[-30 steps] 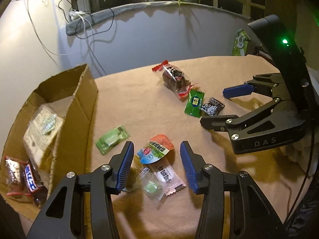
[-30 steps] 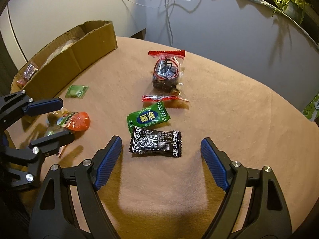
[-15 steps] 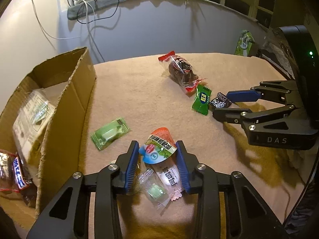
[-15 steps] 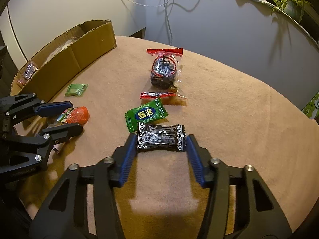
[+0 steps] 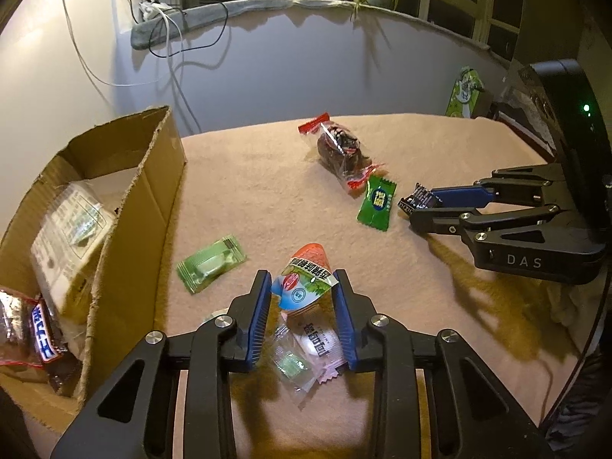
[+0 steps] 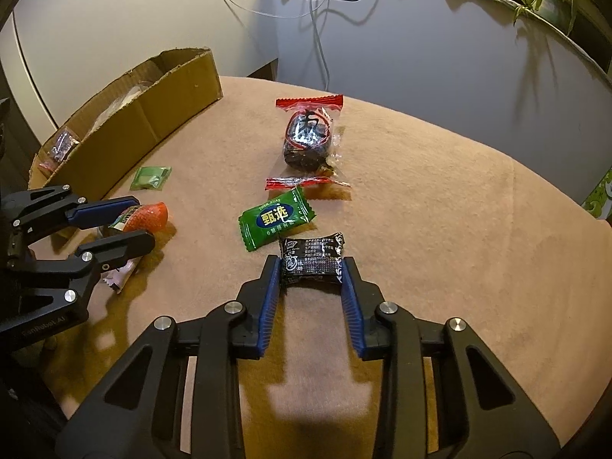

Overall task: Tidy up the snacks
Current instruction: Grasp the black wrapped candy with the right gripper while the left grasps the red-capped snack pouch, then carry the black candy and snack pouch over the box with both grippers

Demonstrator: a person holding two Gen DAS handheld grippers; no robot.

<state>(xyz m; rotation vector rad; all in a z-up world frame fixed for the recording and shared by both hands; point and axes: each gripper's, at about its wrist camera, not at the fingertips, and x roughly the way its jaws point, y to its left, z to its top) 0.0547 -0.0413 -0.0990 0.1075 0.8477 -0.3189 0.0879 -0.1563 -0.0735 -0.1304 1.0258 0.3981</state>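
Note:
My left gripper (image 5: 302,287) is shut on an orange-topped jelly cup (image 5: 306,273), raised a little above a pink-white packet (image 5: 315,344) and a clear green candy (image 5: 292,367). My right gripper (image 6: 311,267) is shut on a black candy packet (image 6: 311,256), also seen in the left wrist view (image 5: 419,199). On the tan cloth lie a dark green candy (image 6: 277,218), a red-ended bag of dark snacks (image 6: 308,137) and a pale green packet (image 5: 210,264). The cardboard box (image 5: 126,229) stands at the left.
The box holds a white packet (image 5: 69,225) and a brown bar (image 5: 38,340). A grey wall with hanging cables (image 5: 172,49) runs behind the table. A green carton (image 5: 464,91) stands at the far right edge. The left gripper shows in the right wrist view (image 6: 126,222).
Both grippers have closed from wide open: the left onto the orange-topped jelly cup, the right onto the black candy packet. Both items now sit lifted between the pads.

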